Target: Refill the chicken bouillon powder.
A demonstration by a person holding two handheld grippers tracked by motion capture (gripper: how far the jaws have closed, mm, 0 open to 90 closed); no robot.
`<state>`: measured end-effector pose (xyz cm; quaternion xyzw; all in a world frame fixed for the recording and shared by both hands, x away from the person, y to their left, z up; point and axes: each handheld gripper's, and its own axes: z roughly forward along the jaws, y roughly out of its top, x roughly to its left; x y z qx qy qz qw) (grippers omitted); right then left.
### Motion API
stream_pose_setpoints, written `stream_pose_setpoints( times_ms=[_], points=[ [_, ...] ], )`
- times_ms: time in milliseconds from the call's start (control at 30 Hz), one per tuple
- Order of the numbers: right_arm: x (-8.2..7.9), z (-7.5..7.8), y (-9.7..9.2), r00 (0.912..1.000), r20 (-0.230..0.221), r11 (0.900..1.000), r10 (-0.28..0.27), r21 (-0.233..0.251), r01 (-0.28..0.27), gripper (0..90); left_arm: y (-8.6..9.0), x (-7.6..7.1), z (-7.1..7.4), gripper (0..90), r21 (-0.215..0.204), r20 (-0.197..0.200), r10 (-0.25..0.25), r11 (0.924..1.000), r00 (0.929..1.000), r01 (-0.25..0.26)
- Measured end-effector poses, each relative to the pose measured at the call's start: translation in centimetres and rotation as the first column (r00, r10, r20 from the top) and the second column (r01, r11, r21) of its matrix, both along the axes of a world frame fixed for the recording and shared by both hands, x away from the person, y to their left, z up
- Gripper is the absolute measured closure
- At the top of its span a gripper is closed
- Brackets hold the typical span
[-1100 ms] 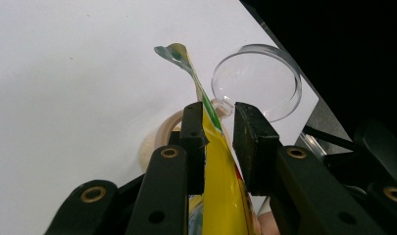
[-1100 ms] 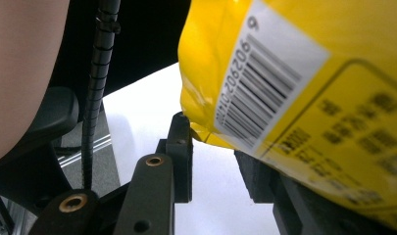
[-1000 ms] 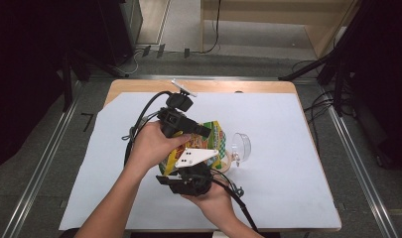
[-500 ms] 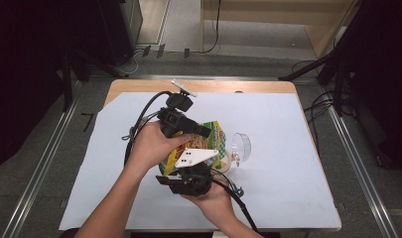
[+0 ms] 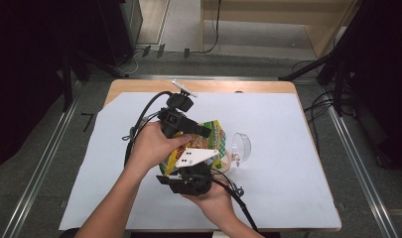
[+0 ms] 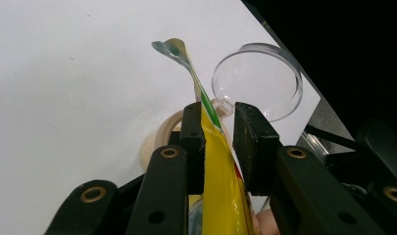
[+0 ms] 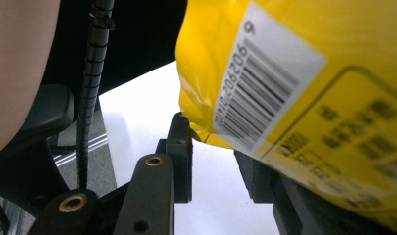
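A yellow snack bag (image 5: 214, 132) is held off the white sheet between my two grippers. The left gripper (image 5: 204, 133) reaches in from the left. In the left gripper view the bag (image 6: 220, 191) runs up between the jaws of the left gripper (image 6: 218, 110); its sealed top edge lies against the left pad and its body fills the gap lower down. The right gripper (image 5: 186, 168), with its white plate on top, sits under the bag's near end. In the right gripper view the barcode side of the bag (image 7: 294, 83) covers the right jaw of the right gripper (image 7: 213, 147), and its corner touches the left jaw tip.
A clear round lid (image 5: 240, 146) (image 6: 257, 81) stands open over a beige-rimmed container (image 6: 161, 137) just right of the bag. The white sheet (image 5: 288, 124) covers a wooden table (image 5: 213, 87). Black cables trail from both grippers.
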<state>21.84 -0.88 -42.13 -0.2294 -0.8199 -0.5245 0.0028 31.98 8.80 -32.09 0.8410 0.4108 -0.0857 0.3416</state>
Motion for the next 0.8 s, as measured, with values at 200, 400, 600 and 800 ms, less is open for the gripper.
stream_pose_setpoints(
  times_ms=[200,400,600,800],
  points=[
    [0.16,-0.19,-0.06,1.0000,-0.005,1.0000,0.001,0.006,-0.001,70.5,-0.16,-0.17,0.08,75.4,0.010,0.008,-0.004,0.9999,1.0000,0.004],
    [0.31,-0.39,-0.13,1.0000,-0.006,1.0000,-0.001,0.004,0.001,70.6,-0.24,-0.18,0.03,75.5,0.008,0.006,-0.004,1.0000,1.0000,0.004],
    [0.25,-0.29,-0.11,1.0000,-0.007,0.9999,-0.002,0.011,0.002,70.6,-0.14,-0.08,0.03,75.5,0.004,0.006,-0.003,1.0000,1.0000,0.003],
    [0.03,0.03,-0.03,0.9999,-0.011,0.9999,0.003,0.010,-0.003,70.5,0.07,0.13,0.00,75.4,-0.001,-0.008,-0.003,1.0000,1.0000,0.003]
  ],
)
